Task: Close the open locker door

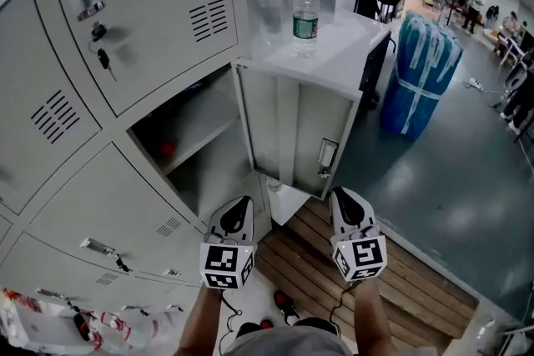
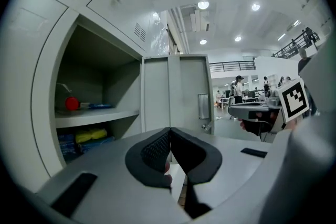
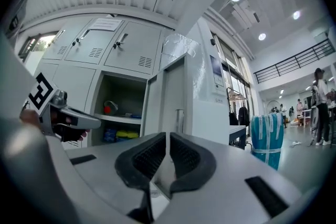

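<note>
Locker door (image 1: 296,137) stands swung wide, roughly square to the locker bank, inner face toward the person and just ahead of both grippers, touching neither. Left gripper (image 2: 170,136) has its jaws pressed together with nothing between them; right gripper (image 3: 167,136) is likewise closed and empty. Open compartment (image 1: 188,137) shows a shelf with a red item (image 1: 168,148); water bottle (image 1: 306,12) stands upright on the white top behind the door.

large industrial hall, grey lockers (image 1: 125,21), mezzanine railing (image 3: 294,60)
</note>
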`<state>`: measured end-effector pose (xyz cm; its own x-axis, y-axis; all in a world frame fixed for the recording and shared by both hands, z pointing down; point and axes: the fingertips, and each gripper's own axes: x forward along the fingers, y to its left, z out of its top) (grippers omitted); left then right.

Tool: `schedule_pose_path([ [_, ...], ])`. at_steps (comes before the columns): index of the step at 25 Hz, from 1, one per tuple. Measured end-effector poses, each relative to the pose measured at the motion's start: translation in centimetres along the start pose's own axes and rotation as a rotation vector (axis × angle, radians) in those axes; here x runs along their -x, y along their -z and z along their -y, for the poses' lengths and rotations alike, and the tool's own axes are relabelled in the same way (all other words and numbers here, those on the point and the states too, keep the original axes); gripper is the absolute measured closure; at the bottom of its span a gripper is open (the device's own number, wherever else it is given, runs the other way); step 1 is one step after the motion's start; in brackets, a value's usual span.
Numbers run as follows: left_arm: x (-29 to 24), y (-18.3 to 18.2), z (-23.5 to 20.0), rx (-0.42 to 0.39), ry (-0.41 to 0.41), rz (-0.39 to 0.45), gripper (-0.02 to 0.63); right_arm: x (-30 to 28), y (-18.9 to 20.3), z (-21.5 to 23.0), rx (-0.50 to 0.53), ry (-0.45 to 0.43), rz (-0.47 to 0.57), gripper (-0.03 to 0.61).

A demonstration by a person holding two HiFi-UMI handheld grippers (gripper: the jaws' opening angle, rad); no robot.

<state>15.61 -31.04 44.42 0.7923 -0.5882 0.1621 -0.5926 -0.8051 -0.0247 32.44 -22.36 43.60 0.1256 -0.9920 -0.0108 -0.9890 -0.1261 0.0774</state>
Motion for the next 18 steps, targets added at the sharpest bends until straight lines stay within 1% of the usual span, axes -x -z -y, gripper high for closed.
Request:
schedule_pose_path([
  [2,-0.8,0.0,-0.1,0.002,-0.006,-0.004,0.591,-0.8,-0.5,0.7,-0.007,-0.024,0.025,0.546],
  [3,-1.1,0.0,-0.2,0.003,-0.01,-0.005,0.591,-1.2,-0.7,0.9,-0.012,-0.042,0.033,0.492],
  [4,-1.4,0.0,-0.3,0.004,-0.013,-0.007,0.591,-1.6,-0.8,1.0,-0.018,-0.063,0.036,0.423],
  [6,-1.8,-0.1,-0.4,0.004,-0.02,-0.009,0.591,-2.5,-0.8,1.2,-0.032,-0.103,0.039,0.35],
  [8,-2.2,-0.1,-0.6,0.004,-0.028,-0.011,0.591,-3.5,-0.9,1.7,-0.05,-0.12,0.041,0.306],
  [12,-2.6,-0.1,-0.9,0.003,-0.043,-0.017,0.591,-5.1,-0.6,2.7,-0.077,-0.134,0.034,0.287],
  [18,-2.9,0.0,-1.5,0.004,-0.068,-0.023,0.591,-6.6,-0.3,3.2,-0.069,-0.163,0.022,0.285],
])
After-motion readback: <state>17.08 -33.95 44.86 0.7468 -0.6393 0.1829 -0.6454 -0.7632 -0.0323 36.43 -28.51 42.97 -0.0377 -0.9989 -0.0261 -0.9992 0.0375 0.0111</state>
